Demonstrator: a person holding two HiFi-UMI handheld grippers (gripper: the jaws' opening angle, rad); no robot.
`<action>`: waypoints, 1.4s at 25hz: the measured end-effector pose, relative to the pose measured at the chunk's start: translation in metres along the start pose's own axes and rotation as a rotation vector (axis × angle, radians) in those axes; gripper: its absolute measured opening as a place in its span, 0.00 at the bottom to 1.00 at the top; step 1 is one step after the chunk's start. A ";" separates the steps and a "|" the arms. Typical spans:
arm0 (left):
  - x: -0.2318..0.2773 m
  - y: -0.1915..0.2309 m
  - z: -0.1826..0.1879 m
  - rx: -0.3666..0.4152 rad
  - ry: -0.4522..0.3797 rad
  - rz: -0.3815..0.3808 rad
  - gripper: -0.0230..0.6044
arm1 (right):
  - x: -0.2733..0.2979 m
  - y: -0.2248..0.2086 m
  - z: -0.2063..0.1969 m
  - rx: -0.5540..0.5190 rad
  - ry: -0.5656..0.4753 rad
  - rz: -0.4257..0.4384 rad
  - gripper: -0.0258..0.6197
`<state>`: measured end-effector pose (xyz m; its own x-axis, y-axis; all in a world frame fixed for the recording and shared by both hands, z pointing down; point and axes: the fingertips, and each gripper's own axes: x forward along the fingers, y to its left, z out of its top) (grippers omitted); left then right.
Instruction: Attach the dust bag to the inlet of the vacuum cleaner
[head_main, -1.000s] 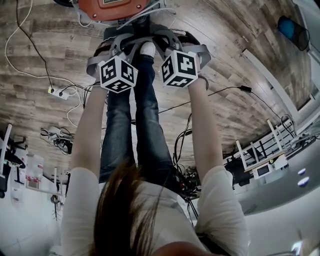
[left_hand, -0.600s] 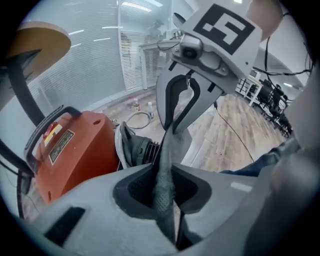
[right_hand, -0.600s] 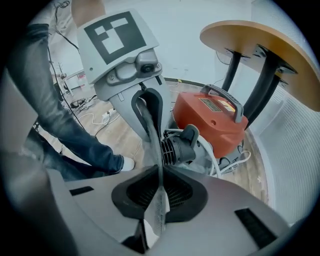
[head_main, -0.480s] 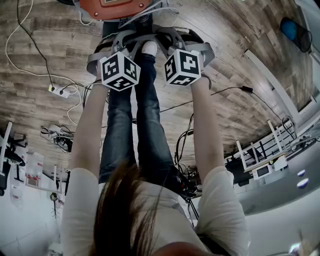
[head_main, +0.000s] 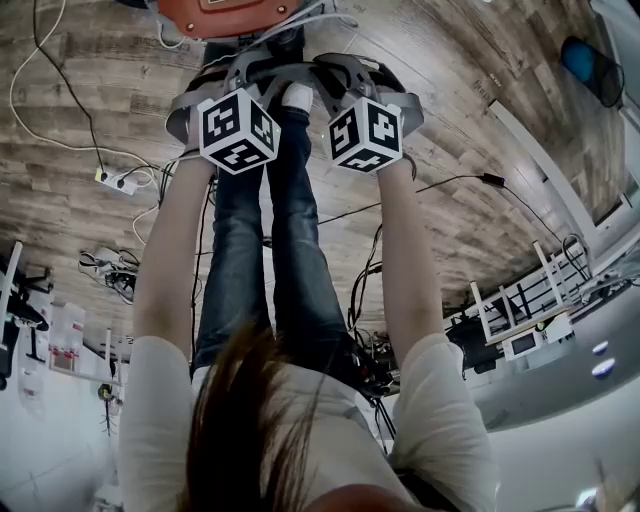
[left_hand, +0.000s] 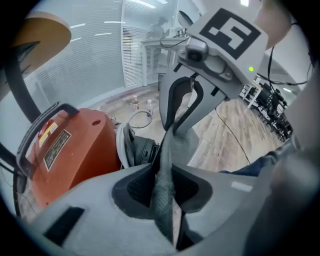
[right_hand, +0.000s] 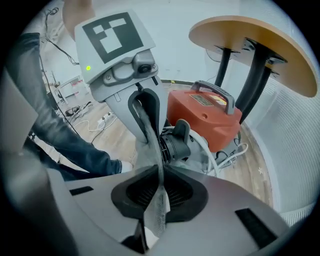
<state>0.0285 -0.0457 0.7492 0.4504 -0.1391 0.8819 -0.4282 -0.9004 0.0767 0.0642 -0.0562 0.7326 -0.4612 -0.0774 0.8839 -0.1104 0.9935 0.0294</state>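
Observation:
An orange vacuum cleaner (head_main: 225, 15) (left_hand: 75, 145) (right_hand: 205, 117) stands on the floor in front of me, with its black inlet (left_hand: 145, 150) (right_hand: 175, 145) facing my grippers. The grey dust bag (left_hand: 165, 150) (right_hand: 150, 142) hangs stretched between both grippers, just in front of the inlet. My left gripper (left_hand: 164, 175) pinches one edge of the fabric and its jaws are opening. My right gripper (right_hand: 159, 185) pinches the other edge and its jaws are easing open too. In the head view only the marker cubes (head_main: 237, 130) (head_main: 365, 133) show; the jaws are hidden beneath them.
A round wooden table (right_hand: 250, 40) on black legs stands over the vacuum. A white hose (right_hand: 220, 150) curls beside the inlet. Cables and a power strip (head_main: 115, 182) lie on the wooden floor at the left. My legs (head_main: 270, 250) stand right behind the grippers.
Both marker cubes have shifted slightly toward the vacuum and tilted a little. The bag stays between both pairs of jaws.

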 end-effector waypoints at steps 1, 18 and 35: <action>0.000 0.001 0.001 0.010 0.005 -0.012 0.16 | 0.000 0.000 -0.001 0.008 0.003 -0.004 0.10; -0.001 0.007 0.001 -0.015 -0.015 0.006 0.19 | 0.005 -0.007 0.002 -0.034 -0.001 0.004 0.11; 0.002 0.010 0.002 -0.040 -0.061 -0.019 0.21 | 0.009 -0.012 0.002 -0.069 0.009 0.042 0.12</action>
<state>0.0269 -0.0554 0.7511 0.5056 -0.1481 0.8499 -0.4492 -0.8863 0.1128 0.0599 -0.0694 0.7391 -0.4557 -0.0355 0.8894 -0.0298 0.9993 0.0246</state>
